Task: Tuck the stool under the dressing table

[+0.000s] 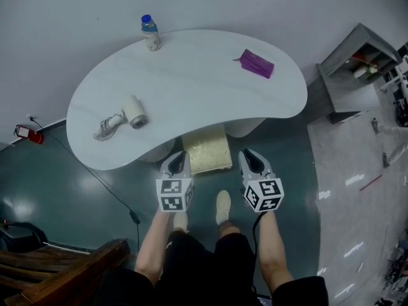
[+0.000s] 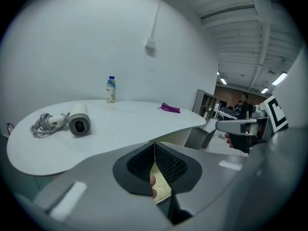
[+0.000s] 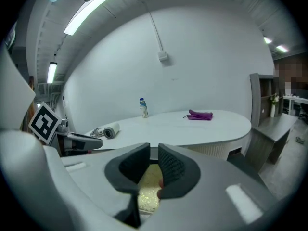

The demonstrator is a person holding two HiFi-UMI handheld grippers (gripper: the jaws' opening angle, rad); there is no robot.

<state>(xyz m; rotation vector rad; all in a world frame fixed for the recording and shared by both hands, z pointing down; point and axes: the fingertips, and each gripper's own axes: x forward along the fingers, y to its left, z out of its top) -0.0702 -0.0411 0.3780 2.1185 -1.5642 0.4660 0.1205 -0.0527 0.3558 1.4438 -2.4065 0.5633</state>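
The white kidney-shaped dressing table (image 1: pixel 191 88) fills the upper head view. The stool (image 1: pixel 206 150), with a pale yellow cushion, stands at its near edge, its far part under the tabletop. My left gripper (image 1: pixel 177 162) hangs above the stool's left side, jaws shut with nothing in them (image 2: pixel 155 150). My right gripper (image 1: pixel 250 159) hangs to the stool's right, a narrow gap between its jaws (image 3: pixel 153 160) and nothing between them. In both gripper views the cushion (image 2: pixel 162 187) (image 3: pixel 147 192) shows far below, apart from the jaws.
On the table lie a bottle (image 1: pixel 150 33), a purple pouch (image 1: pixel 257 64) and a hair dryer (image 1: pixel 132 113) with its cord. A grey shelf unit (image 1: pixel 357 69) stands at the right and dark wooden furniture (image 1: pixel 57 273) at the lower left. A cable crosses the floor; the person's feet (image 1: pixel 222 206) are behind the stool.
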